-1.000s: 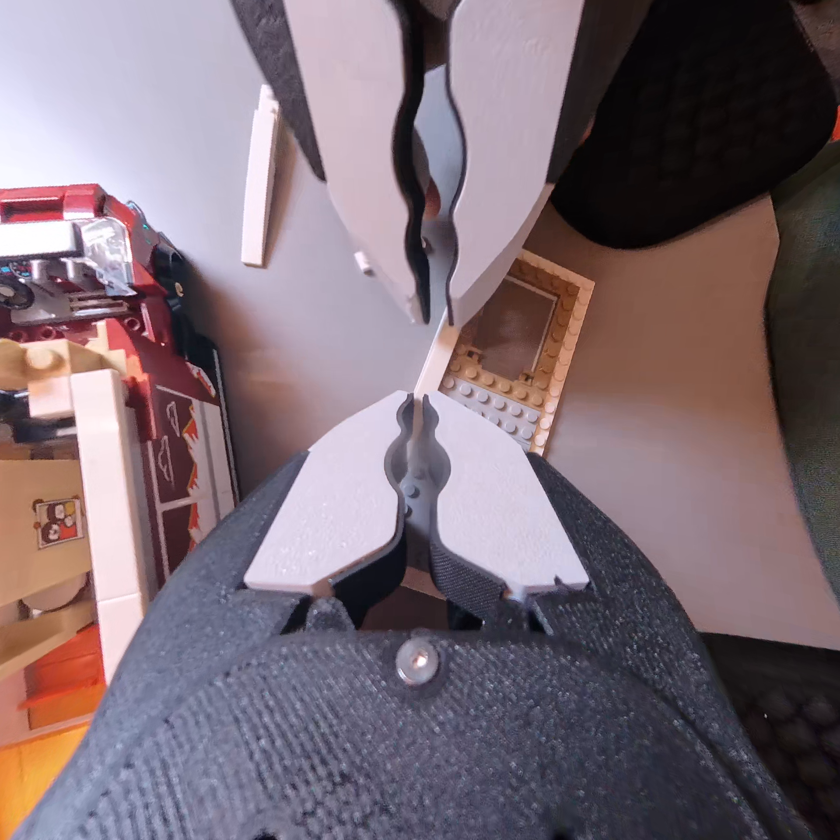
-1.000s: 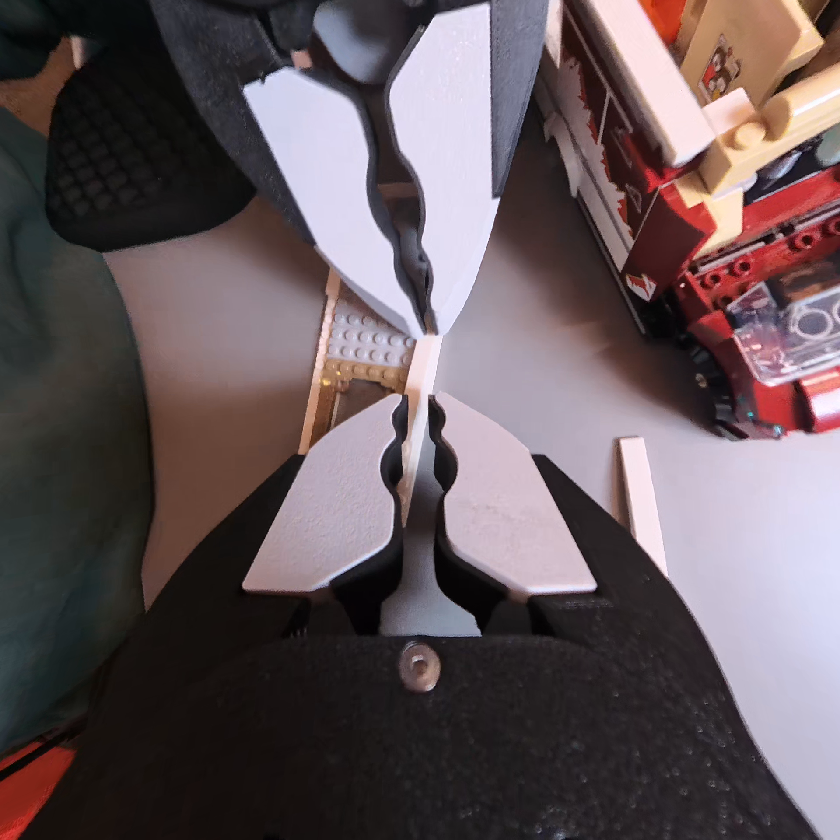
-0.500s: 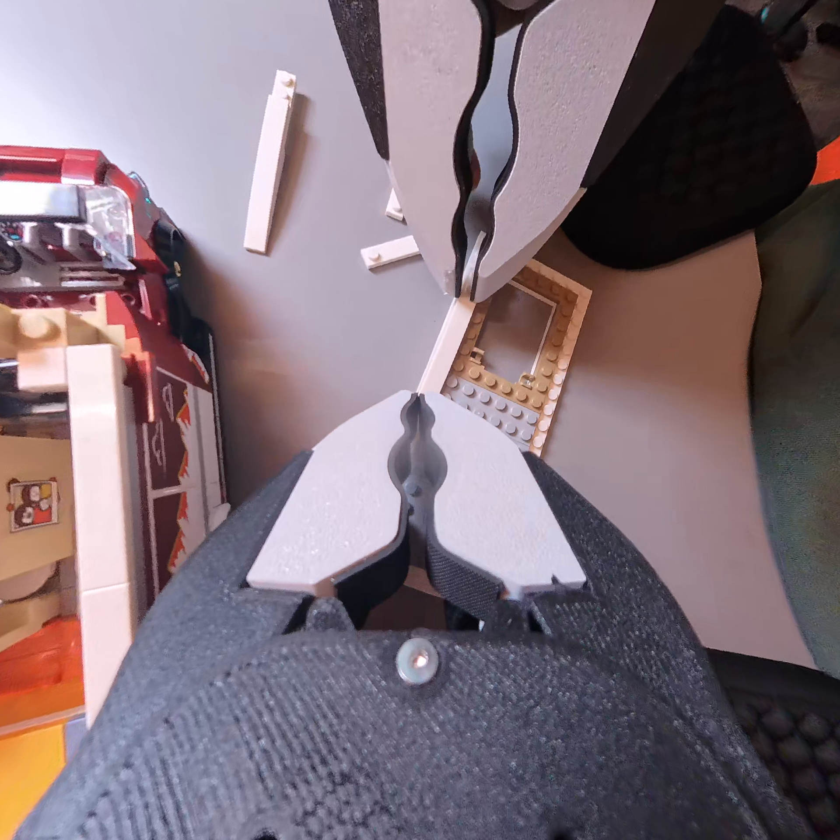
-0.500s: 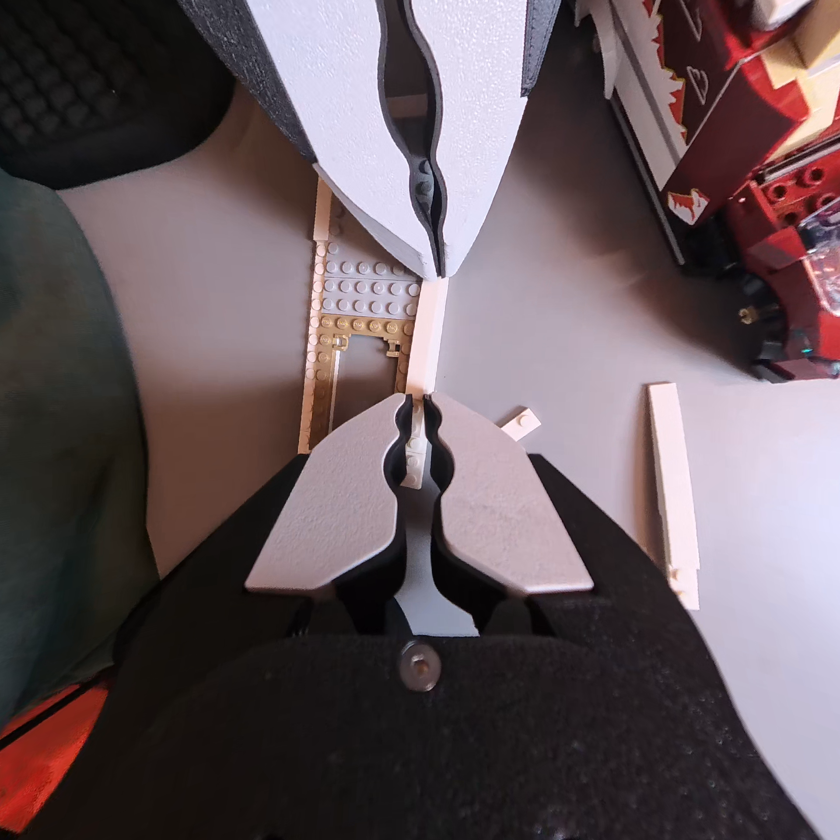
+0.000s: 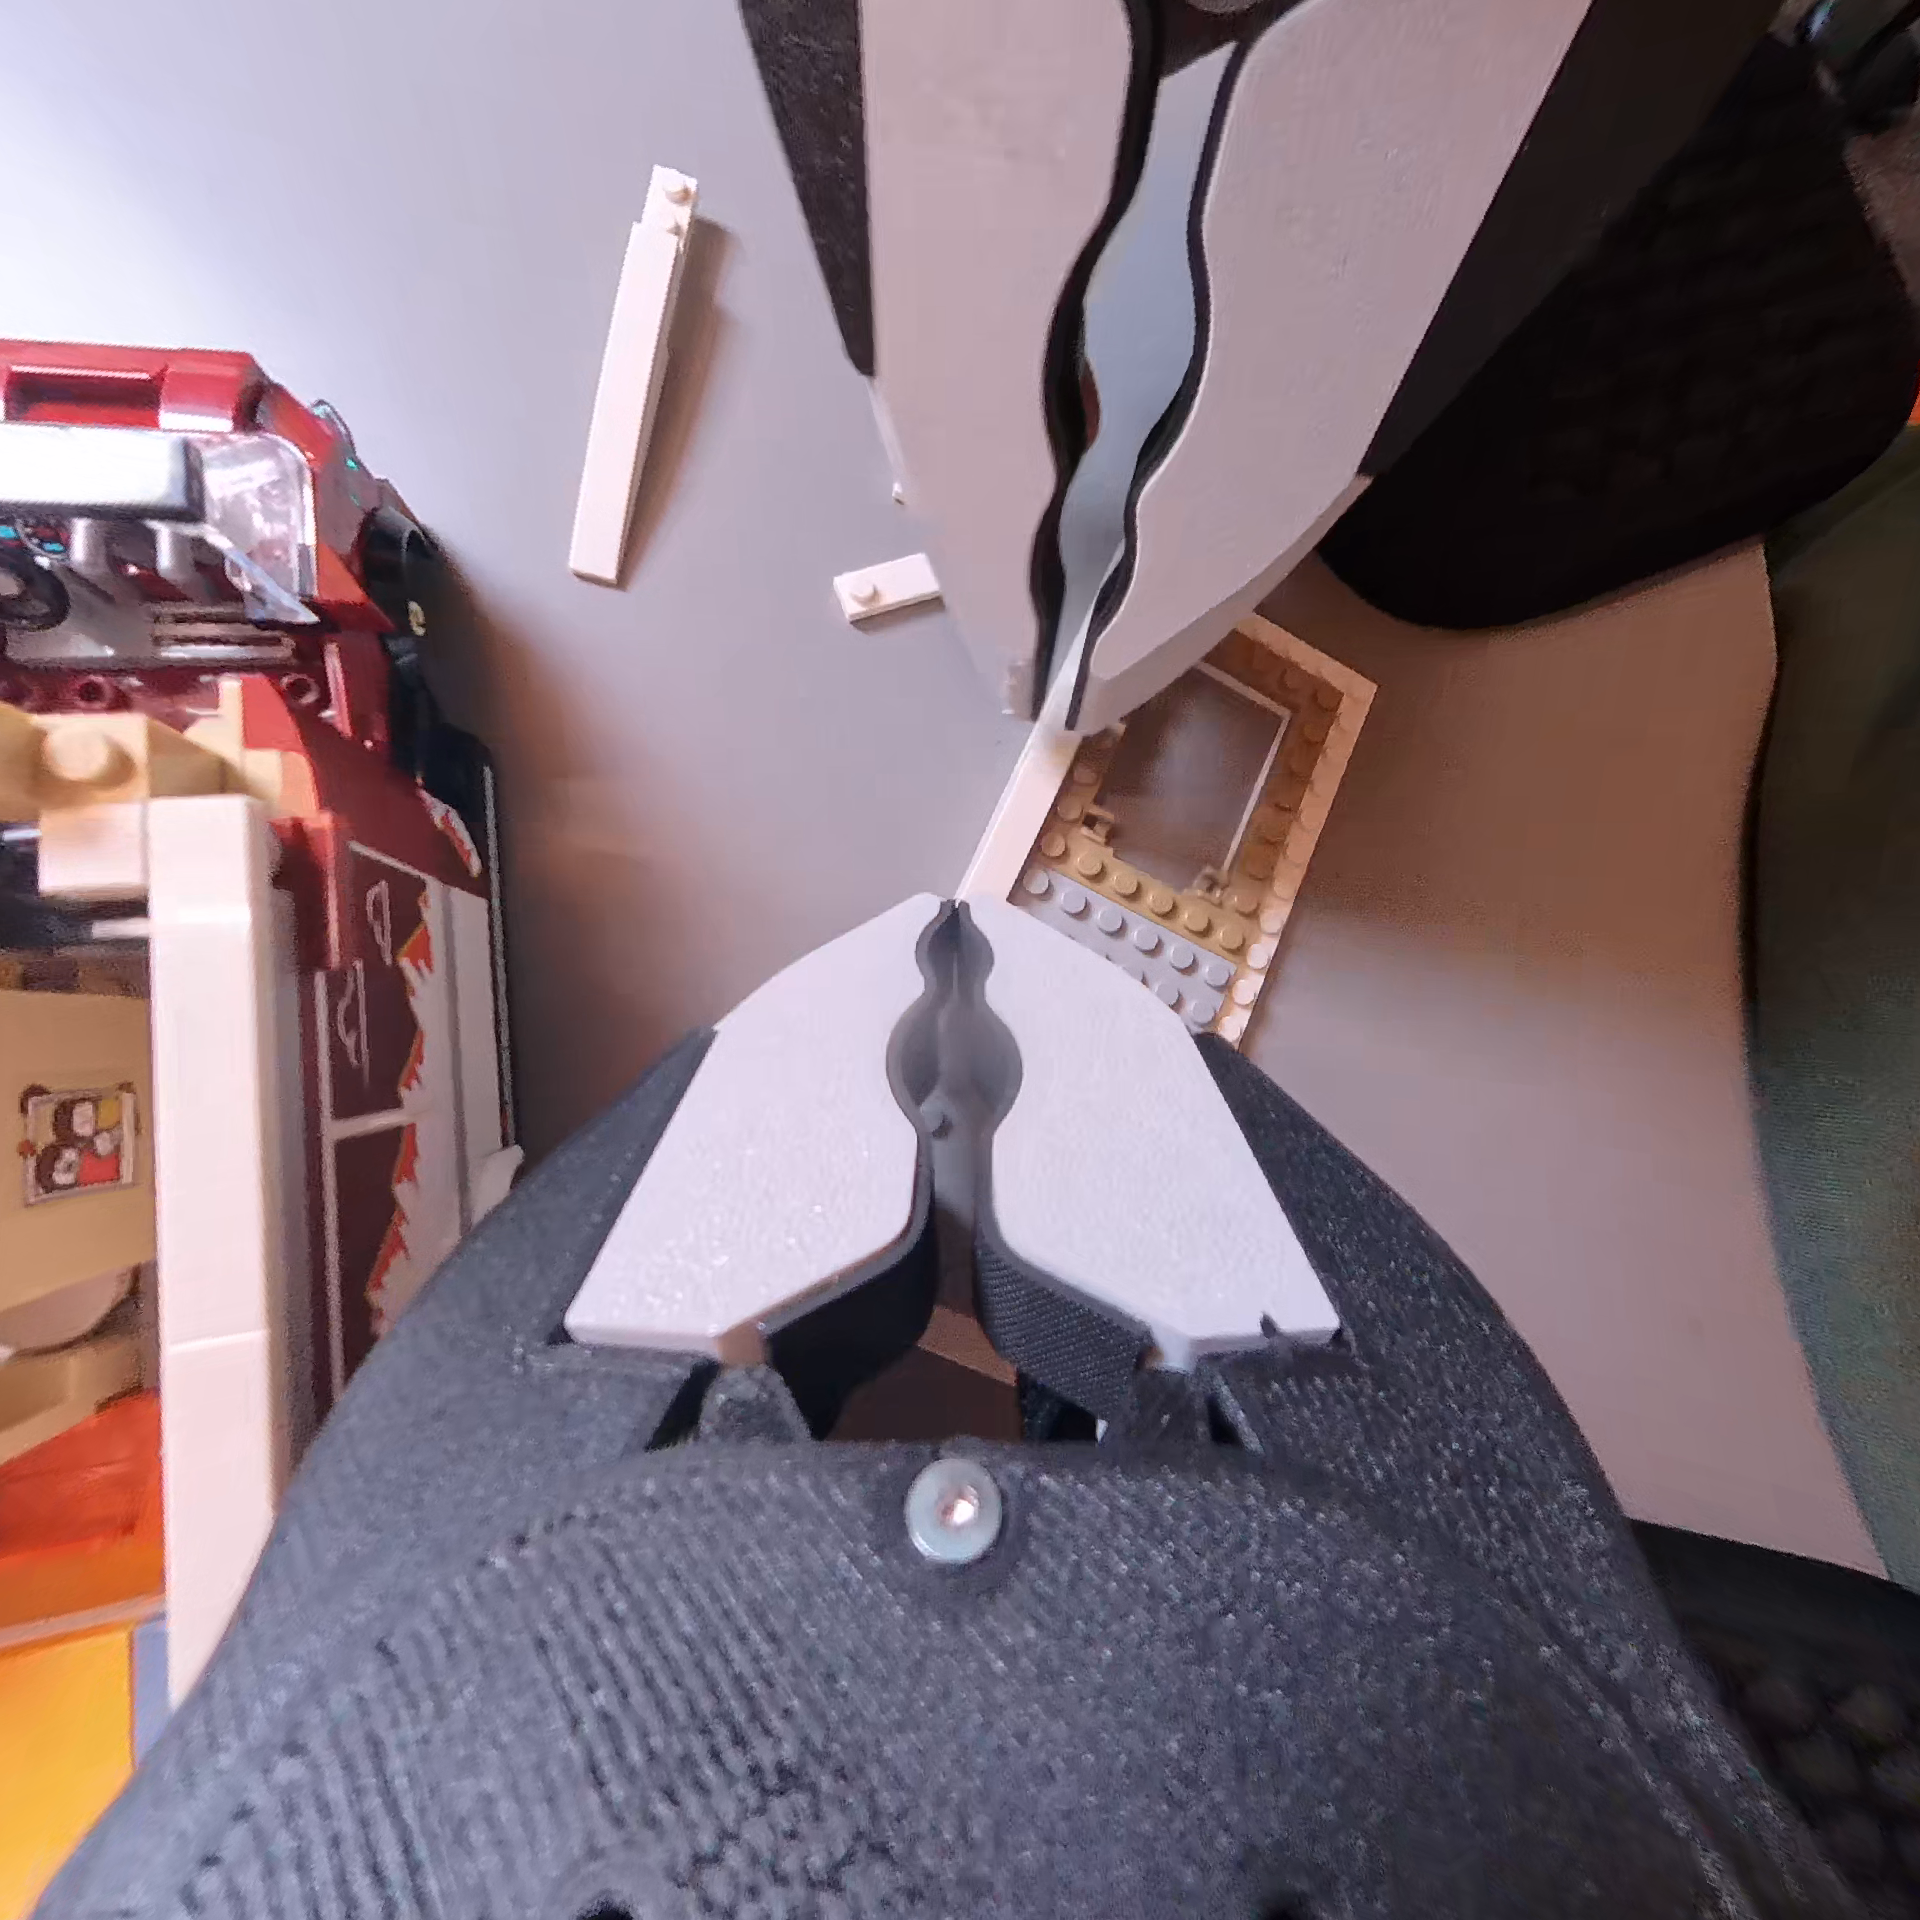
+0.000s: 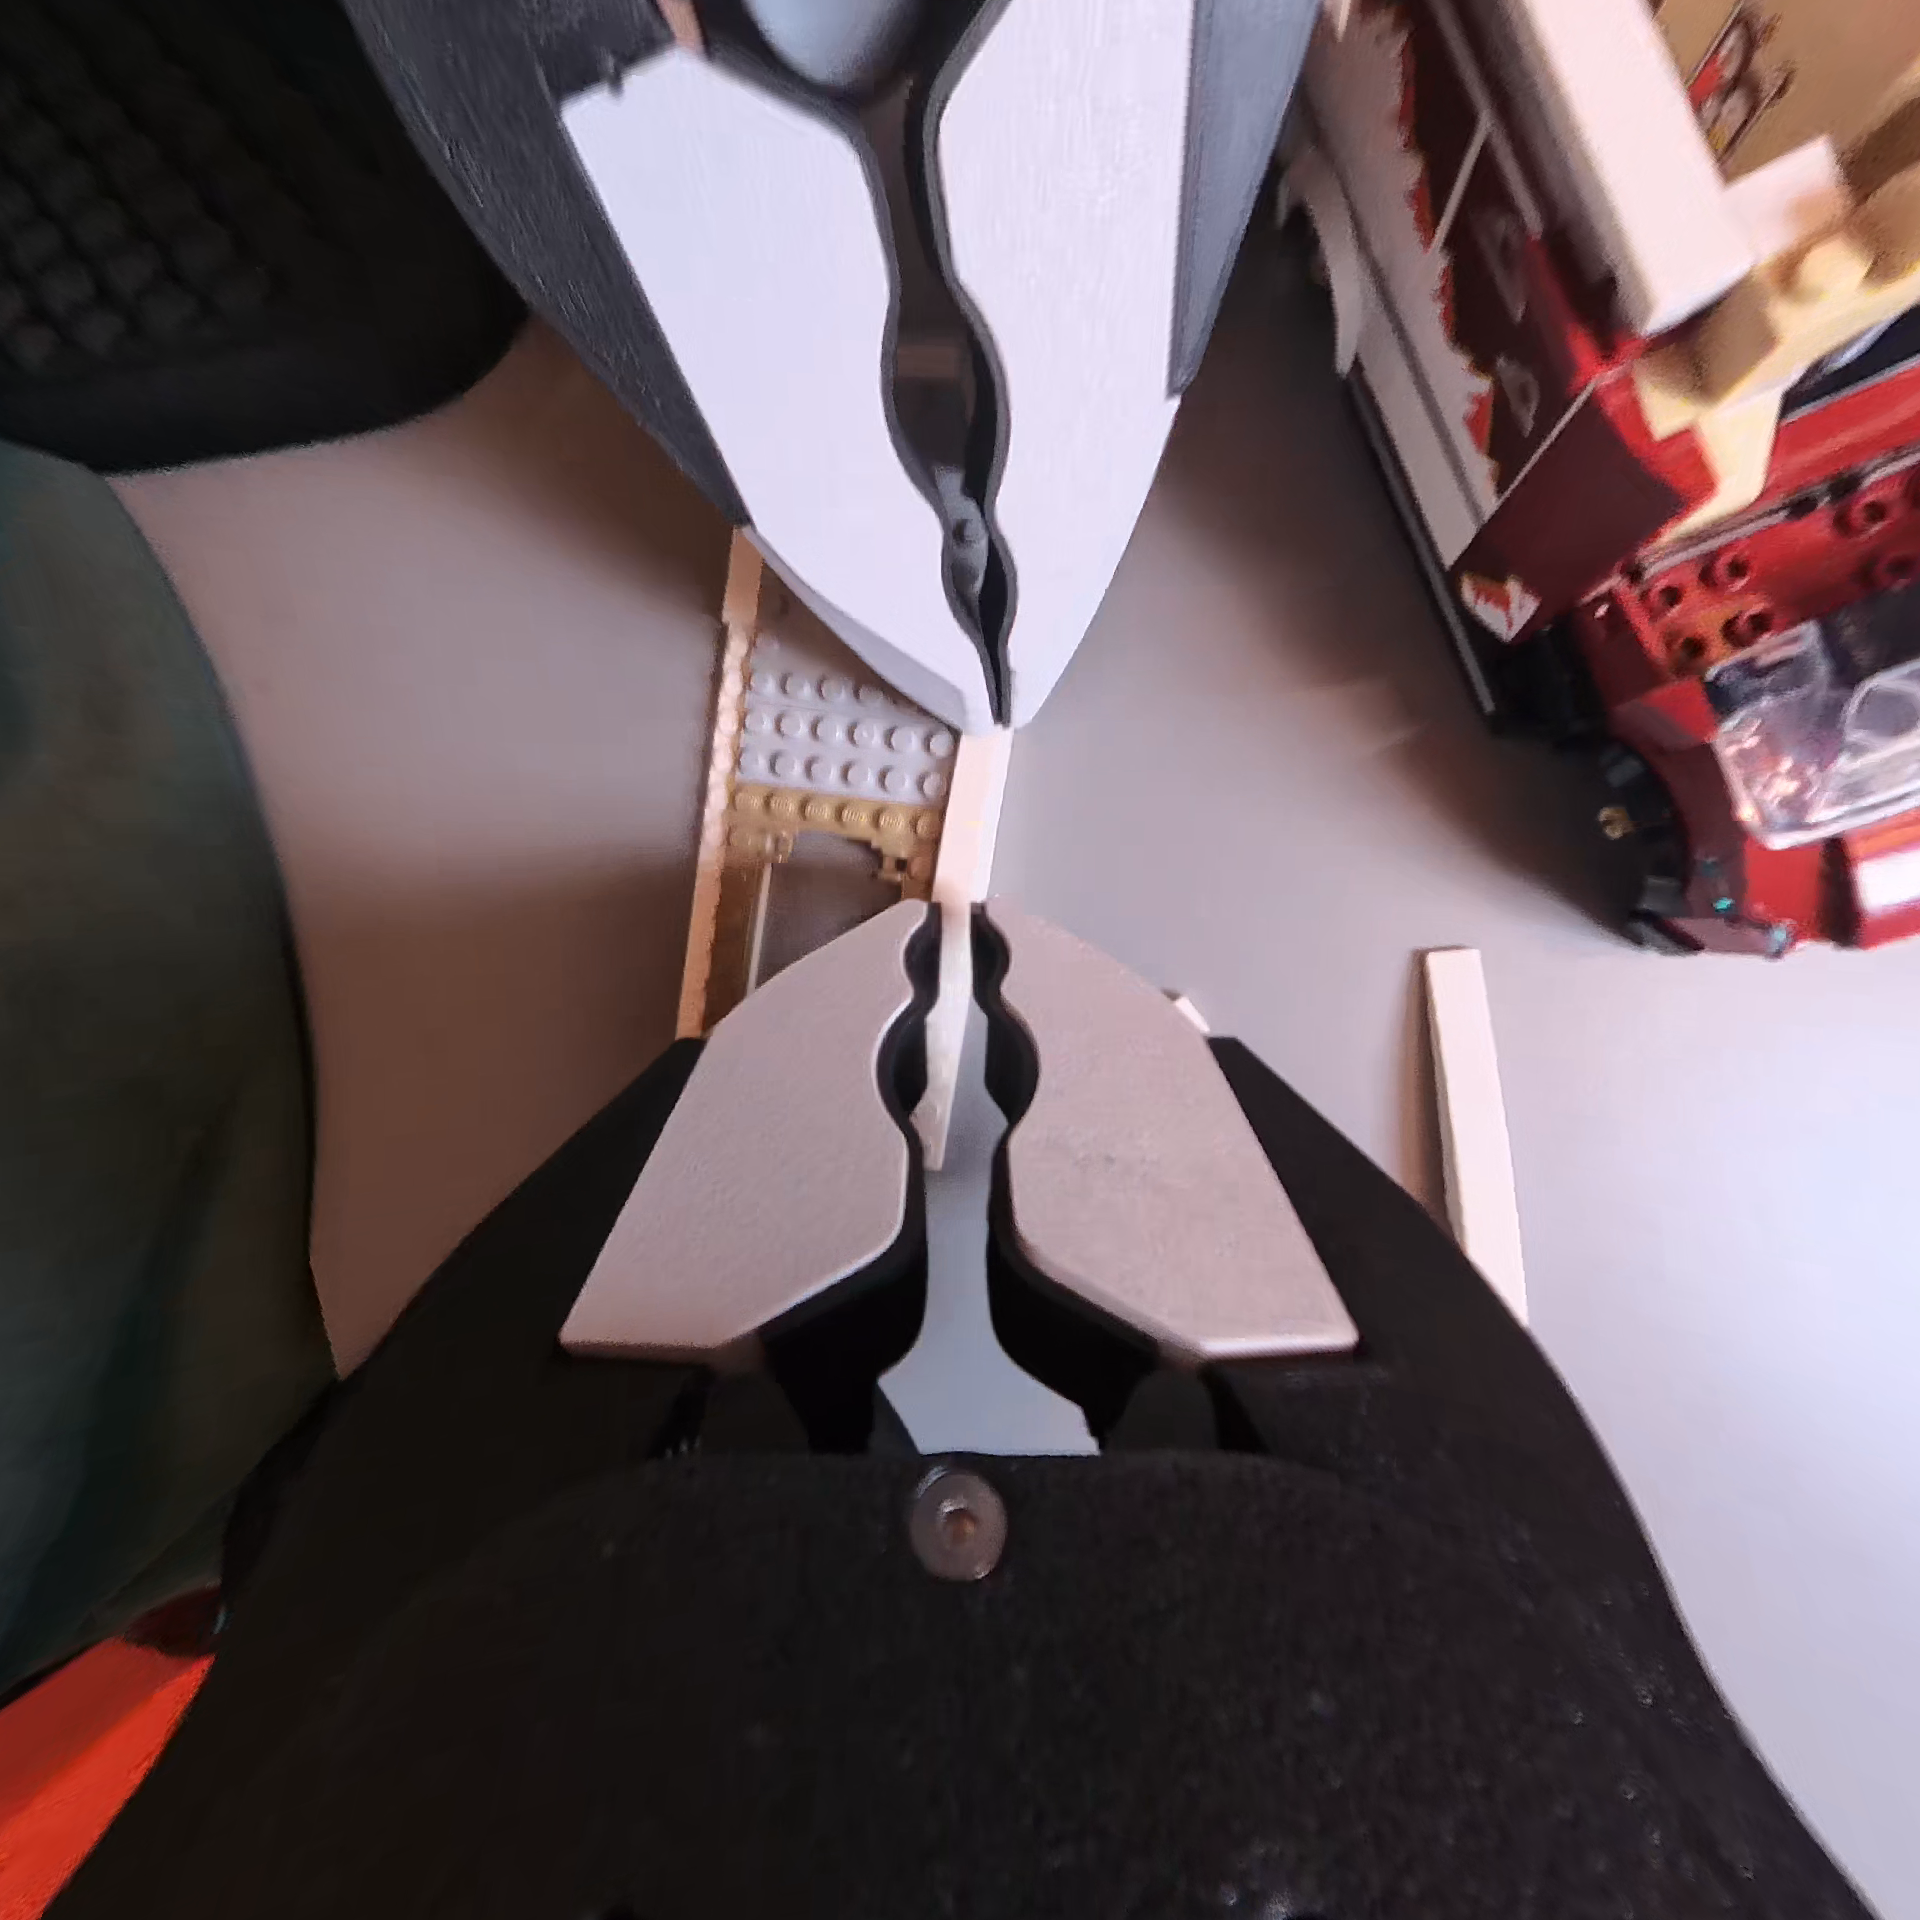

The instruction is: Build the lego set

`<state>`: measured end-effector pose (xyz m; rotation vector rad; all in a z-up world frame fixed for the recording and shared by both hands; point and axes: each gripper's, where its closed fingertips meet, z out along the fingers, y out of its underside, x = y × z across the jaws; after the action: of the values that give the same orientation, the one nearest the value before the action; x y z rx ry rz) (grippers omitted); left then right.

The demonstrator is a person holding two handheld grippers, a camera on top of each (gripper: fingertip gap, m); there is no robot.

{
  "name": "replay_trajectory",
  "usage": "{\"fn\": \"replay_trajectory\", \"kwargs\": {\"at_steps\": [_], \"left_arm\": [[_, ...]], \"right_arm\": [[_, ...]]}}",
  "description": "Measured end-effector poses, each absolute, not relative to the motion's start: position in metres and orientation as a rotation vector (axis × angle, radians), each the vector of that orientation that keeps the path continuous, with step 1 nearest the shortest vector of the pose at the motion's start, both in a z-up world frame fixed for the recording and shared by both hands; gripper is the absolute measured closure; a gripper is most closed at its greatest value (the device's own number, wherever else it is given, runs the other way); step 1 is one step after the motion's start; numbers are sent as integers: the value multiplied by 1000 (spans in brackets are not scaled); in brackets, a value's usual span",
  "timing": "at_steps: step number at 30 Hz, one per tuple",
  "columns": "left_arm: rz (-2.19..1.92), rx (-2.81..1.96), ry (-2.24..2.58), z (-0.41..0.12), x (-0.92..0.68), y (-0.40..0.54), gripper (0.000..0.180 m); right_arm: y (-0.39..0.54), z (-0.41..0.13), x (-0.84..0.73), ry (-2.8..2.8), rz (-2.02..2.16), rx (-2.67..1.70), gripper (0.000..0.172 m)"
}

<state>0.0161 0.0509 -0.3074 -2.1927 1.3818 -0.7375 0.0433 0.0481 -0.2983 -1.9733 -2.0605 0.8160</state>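
A red and cream brick-built model [image 5: 208,727] stands at the side of the grey table [image 5: 312,208], near a loose long white tile [image 5: 634,384] and a small white plate [image 5: 888,587].

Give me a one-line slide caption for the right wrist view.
Both grippers pinch opposite ends of a white strip edging a studded plate.

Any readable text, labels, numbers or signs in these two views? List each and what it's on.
No text can be read in either view.
Picture sticker on the tan panel: a drawing, no words discernible.
White marks on the dark red panels: blurred, unreadable.
Plate studs: too small to tell.
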Motion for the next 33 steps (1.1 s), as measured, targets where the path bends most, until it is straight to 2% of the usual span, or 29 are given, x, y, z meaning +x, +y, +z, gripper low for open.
{"fn": "replay_trajectory", "kwargs": {"at_steps": [2, 4, 11, 14, 22, 24, 33], "left_arm": [[-766, -2161, 1361, -299, 13, 47, 180], [-761, -2143, 1316, -287, 2, 48, 164], [-664, -2167, 1316, -307, -38, 26, 129], [-636, -2126, 1347, -307, -34, 21, 131], [-568, -2127, 1332, -309, -35, 24, 137], [-526, -2118, 1331, -310, -36, 27, 146], [-526, -2127, 1332, -310, -35, 25, 144]], "right_arm": [[48, -299, 35, -2046, 810, -1948, 161], [48, -302, 27, -2031, 806, -1945, 159], [47, -304, 9, -2028, 809, -1946, 166], [47, -308, 6, -2054, 761, -1956, 172], [47, -310, 5, -2130, 660, -1971, 172], [47, -310, 5, -2140, 628, -1961, 172], [46, -313, 1, -2123, 556, -1905, 172]]}}
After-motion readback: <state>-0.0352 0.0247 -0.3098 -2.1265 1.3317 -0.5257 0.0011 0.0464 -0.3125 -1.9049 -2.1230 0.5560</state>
